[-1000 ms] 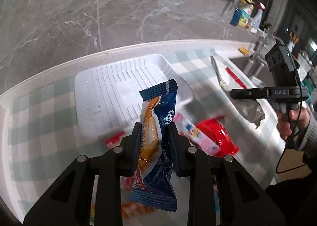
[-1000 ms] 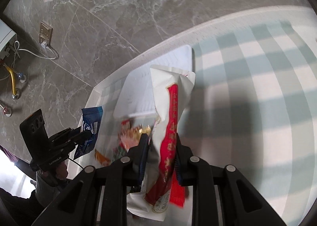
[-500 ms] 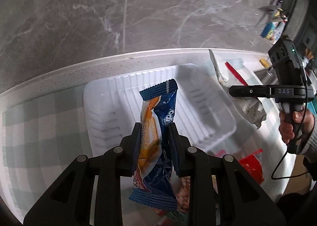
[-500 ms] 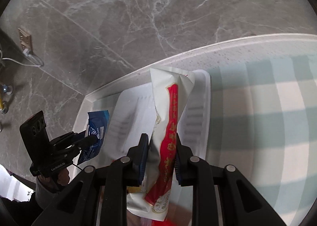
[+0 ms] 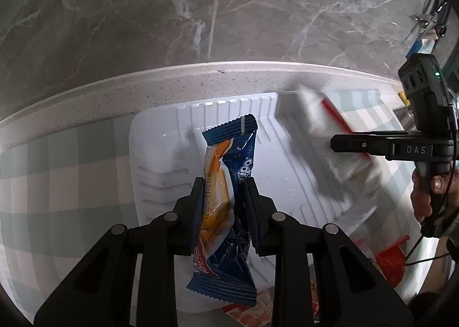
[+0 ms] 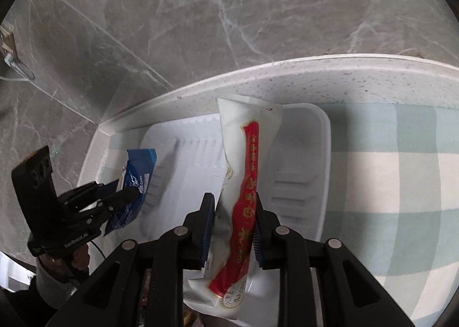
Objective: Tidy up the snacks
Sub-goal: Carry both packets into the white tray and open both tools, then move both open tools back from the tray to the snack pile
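Left gripper (image 5: 223, 198): closed on the blue snack packet (image 5: 229, 198); both pads press its middle, and the packet stands roughly upright with its crimped top leaning slightly right.
Blue snack packet, position: held in the air above the white tray (image 5: 160, 137), over the tray's left half in the left wrist view; orange band down its left side, printed date legible.
Right gripper (image 6: 233, 226): its jaws have just been opening a little, with the white and red snack packet (image 6: 246, 183) between them; the left pad stands slightly clear of the wrapper and the right pad is at its edge, so firm contact cannot be confirmed.
White and red snack packet, position: long, upright, above the right half of the white tray in the right wrist view; its top reaches past the tray's far rim. In the left wrist view it appears blurred.
White tray: ribbed, bare of snacks, lying on the checked cloth (image 6: 401, 183) close to the far edge of the speckled counter (image 5: 200, 83).
Other snacks (image 5: 390, 264): red and orange wrappers on the cloth near the tray's near right corner.
Person: a hand (image 5: 430, 198) grips the right tool's handle.
Backdrop: grey marble wall (image 5: 143, 11) behind the counter.
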`<state>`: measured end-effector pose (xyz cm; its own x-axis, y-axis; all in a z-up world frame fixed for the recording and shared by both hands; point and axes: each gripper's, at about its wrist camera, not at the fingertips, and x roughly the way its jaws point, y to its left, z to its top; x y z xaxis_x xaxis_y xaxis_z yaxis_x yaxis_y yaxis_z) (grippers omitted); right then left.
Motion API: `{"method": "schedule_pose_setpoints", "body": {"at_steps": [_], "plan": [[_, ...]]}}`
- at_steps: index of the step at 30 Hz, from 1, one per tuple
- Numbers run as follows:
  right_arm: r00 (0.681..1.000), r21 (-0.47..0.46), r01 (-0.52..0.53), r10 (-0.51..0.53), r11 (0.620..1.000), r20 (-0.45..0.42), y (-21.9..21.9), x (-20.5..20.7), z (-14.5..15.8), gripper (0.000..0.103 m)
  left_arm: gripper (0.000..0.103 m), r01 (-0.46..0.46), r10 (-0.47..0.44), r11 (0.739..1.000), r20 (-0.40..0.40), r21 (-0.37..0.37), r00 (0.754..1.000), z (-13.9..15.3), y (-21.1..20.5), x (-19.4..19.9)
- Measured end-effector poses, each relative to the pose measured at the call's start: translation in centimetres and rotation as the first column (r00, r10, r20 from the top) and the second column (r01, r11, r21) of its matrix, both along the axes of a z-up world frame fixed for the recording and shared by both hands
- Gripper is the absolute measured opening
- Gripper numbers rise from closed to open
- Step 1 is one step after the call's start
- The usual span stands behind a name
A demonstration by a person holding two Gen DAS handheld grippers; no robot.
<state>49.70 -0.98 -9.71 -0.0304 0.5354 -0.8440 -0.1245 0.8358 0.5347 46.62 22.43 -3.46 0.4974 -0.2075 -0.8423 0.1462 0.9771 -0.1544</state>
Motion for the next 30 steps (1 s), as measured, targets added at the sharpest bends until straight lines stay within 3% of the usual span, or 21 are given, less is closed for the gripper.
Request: {"method": "schedule_pose_setpoints", "body": {"at_steps": [3, 5, 10, 16, 30], "plan": [[0.999, -0.034, -0.024, 0.025, 0.999, 0.023, 0.6, 0.0, 0.2, 0.029, 0.025, -0.014, 0.014, 1.000, -0.003, 0.007, 1.000, -0.7, 0.1, 0.2], [0.998, -0.056, -0.041, 0.044, 0.998, 0.047, 1.2, -0.1, 0.7, 0.037, 0.025, -0.017, 0.017, 1.000, -0.007, -0.003, 1.000, -0.9, 0.2, 0.2], [0.993, -0.081, -0.068, 0.075, 0.994, 0.087, 2.1, -0.5, 1.7, 0.042, 0.025, -0.031, 0.031, 0.996, 0.003, -0.079, 1.000, -0.4, 0.7, 0.2], [0.981, -0.116, -0.107, 0.124, 0.987, 0.149, 2.7, -1.5, 3.8, 0.048, 0.025, -0.039, 0.043, 0.993, 0.028, -0.109, 0.999, 0.8, 0.5, -0.3], [0.943, -0.205, -0.166, 0.216, 0.965, 0.254, 2.9, -5.9, 9.5, 0.055, 0.025, -0.006, 0.011, 0.995, 0.059, -0.097, 0.998, 3.7, -1.6, -6.0]]}}
